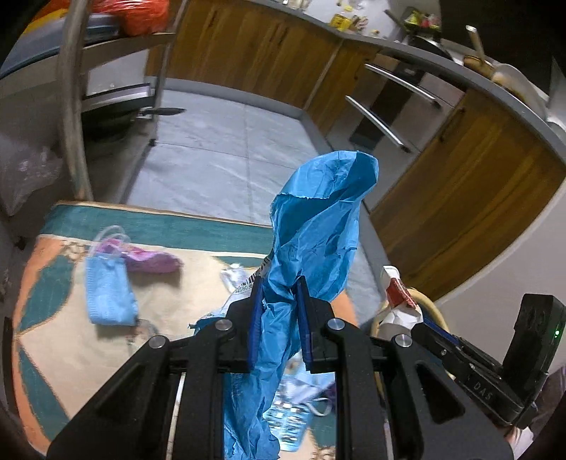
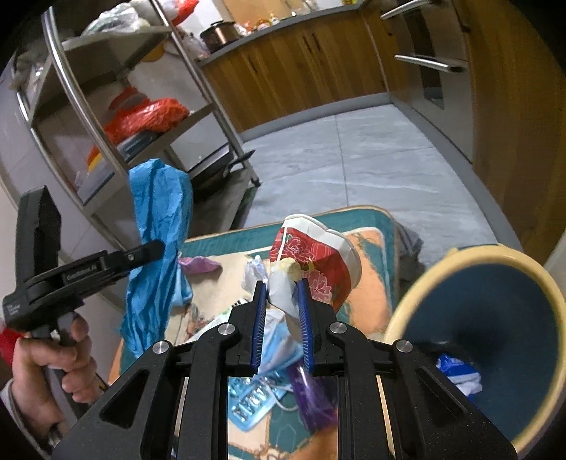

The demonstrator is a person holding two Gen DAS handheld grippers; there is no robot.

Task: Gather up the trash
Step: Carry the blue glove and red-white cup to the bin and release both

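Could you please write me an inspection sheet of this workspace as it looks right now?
Surface: patterned teal, peach and cream mat on a grey tiled floor.
Job's things: blue plastic sheet held up; crushed red floral paper cup held up; blue-lined bin with a cream rim at the right, some trash already inside.
Clutter: blue face mask, purple wrapper, barcoded white wrapper and a plastic bottle on the mat.
Grippers: left tool shut on the blue plastic sheet; right tool shut on the cup.
Cables: nothing seen.
Surroundings: metal shelf rack holding a red bag, wooden cabinets, cluttered countertop.
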